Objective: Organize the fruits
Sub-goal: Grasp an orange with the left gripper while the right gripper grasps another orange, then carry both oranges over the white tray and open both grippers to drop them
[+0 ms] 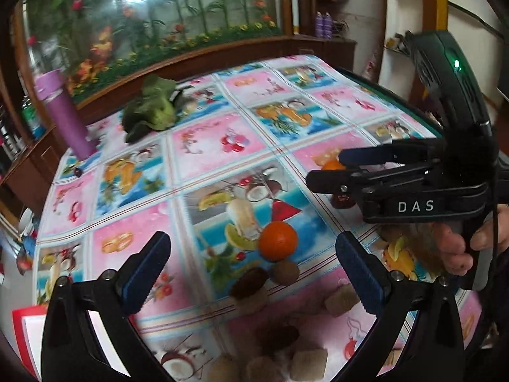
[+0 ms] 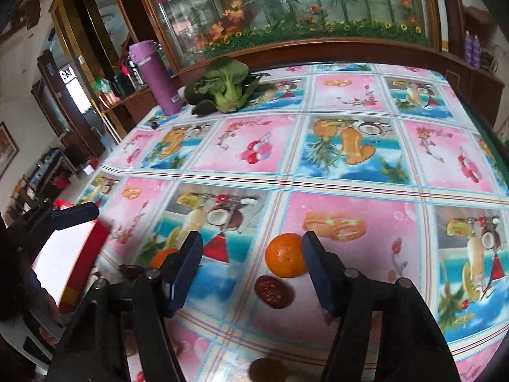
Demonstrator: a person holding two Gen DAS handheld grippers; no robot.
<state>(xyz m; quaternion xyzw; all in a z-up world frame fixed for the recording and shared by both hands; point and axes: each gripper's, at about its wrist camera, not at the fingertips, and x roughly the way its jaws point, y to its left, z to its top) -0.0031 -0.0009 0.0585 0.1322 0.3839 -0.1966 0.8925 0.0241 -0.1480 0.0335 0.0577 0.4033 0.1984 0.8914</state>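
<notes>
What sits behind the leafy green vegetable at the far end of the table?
Behind the leafy green vegetable runs a wooden ledge below a glass panel with bamboo and flowers. The purple bottle stands beside it, not behind. The table edge directly behind it is hidden.

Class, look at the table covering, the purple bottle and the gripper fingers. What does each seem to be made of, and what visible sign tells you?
Table covering: probably glossy vinyl or oilcloth; printed fruit panels with a light sheen.
Purple bottle: likely coated metal or plastic; smooth matte body, hard to say which.
Fingers of the right gripper: black rigid plastic, it seems, with blue, perhaps rubbery pads; in the left wrist view the pads look ridged.
</notes>
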